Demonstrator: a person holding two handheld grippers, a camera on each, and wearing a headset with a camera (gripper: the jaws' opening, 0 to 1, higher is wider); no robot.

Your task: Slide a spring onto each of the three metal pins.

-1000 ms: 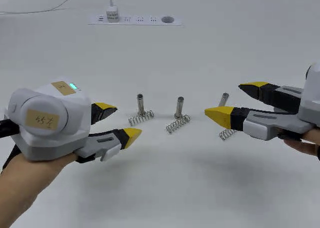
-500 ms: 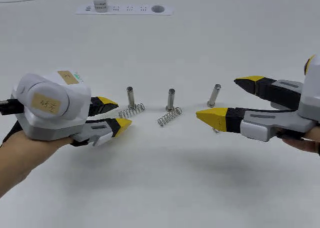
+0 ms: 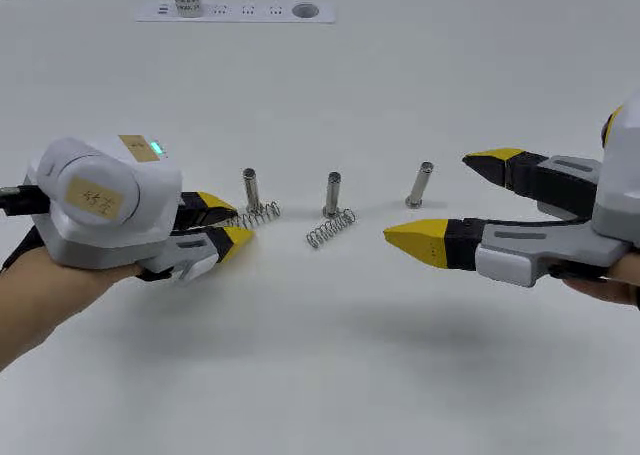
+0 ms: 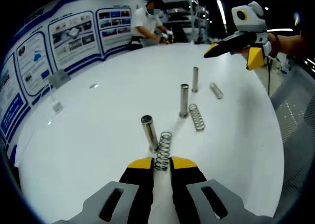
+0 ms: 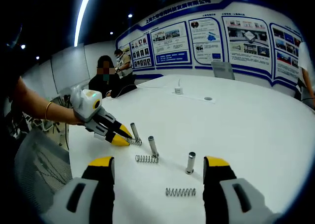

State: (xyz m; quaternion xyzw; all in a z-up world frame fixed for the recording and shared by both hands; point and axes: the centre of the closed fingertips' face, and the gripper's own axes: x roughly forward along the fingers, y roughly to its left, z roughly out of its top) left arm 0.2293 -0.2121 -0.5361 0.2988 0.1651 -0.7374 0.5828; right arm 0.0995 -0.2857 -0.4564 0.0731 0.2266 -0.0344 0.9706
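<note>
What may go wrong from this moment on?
The left gripper has only the end of the left spring between its jaws; the spring may slip or flick away when lifted.
The left pin stands close beside that spring; a jaw may tip it.
The right spring lies near the right pin; the open right gripper may bump that pin.

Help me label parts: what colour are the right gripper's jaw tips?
Yellow on the right gripper, clearest in the head view.
</note>
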